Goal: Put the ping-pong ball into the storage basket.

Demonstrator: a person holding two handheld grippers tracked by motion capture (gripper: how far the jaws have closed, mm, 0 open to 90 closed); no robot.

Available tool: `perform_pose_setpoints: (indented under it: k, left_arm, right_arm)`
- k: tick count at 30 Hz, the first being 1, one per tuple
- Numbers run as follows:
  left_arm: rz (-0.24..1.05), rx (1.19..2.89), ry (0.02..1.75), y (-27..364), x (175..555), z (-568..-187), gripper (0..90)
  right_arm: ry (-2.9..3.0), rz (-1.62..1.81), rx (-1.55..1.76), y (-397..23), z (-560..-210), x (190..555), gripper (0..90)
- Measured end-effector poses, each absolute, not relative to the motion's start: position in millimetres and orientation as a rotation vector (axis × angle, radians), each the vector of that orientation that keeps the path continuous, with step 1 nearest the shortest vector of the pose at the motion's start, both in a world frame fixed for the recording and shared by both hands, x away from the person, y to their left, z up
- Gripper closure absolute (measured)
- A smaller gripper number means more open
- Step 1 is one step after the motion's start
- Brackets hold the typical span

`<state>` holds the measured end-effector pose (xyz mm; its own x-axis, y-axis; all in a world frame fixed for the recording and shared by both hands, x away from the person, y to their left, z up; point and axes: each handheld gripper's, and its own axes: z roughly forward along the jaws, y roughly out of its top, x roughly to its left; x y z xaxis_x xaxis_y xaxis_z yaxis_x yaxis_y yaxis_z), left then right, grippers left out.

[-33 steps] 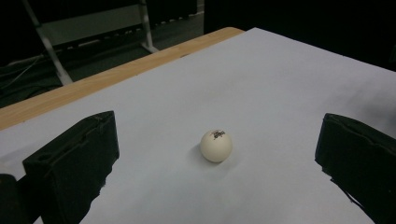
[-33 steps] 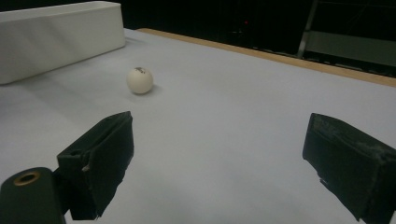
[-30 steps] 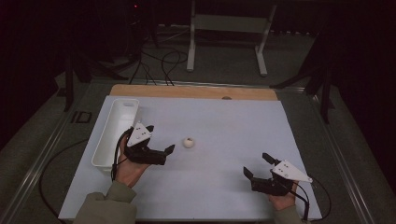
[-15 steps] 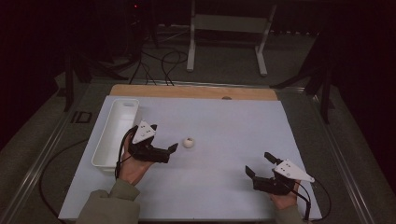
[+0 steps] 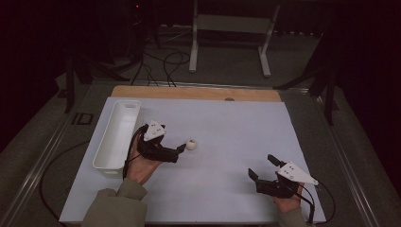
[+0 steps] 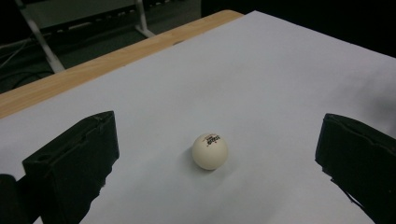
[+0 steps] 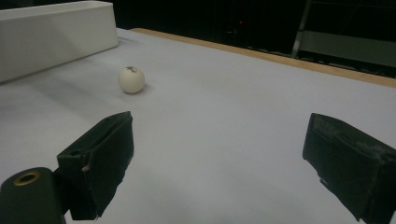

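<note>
Now | left gripper [image 5: 181, 149]: jaws wide, white ball [image 5: 191, 144] just ahead between them, untouched | right gripper [image 5: 261, 167]: jaws wide, holding nothing, ball well ahead-left

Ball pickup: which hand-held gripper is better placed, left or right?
Left. The left hand-held gripper is open right beside the ball, which sits centred between its jaws. The right hand-held gripper is open too, but farther away across the sheet.

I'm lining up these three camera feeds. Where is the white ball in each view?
High view: ball left of centre, just beyond the left gripper.
Left gripper view: centre, between the open jaws.
Right gripper view: upper left, near the white tray.
Shared landmark: the table's wooden far edge.
</note>
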<state>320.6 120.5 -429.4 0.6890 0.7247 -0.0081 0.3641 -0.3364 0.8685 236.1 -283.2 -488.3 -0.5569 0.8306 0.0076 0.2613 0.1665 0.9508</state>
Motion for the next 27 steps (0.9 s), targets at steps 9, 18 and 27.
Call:
perform_pose_setpoints:
  k: [9, 18, 27]
  left_arm:
    - [0.458, 1.983, 0.855, 112.3, 327.4, -432.9, 0.0]
    - [0.449, 2.022, 0.87, 103.5, 334.2, -437.3, 0.0]
    - [0.429, 2.055, 0.885, 97.8, 340.9, -441.8, 0.0]
  right_arm:
    - [1.917, 1.397, 1.031, -283.2, -488.5, 235.9, 8.7]
    - [1.919, 1.397, 1.028, -283.3, -488.6, 235.9, 8.7]
    - [1.917, 1.399, 1.031, -283.1, -488.7, 235.9, 8.7]
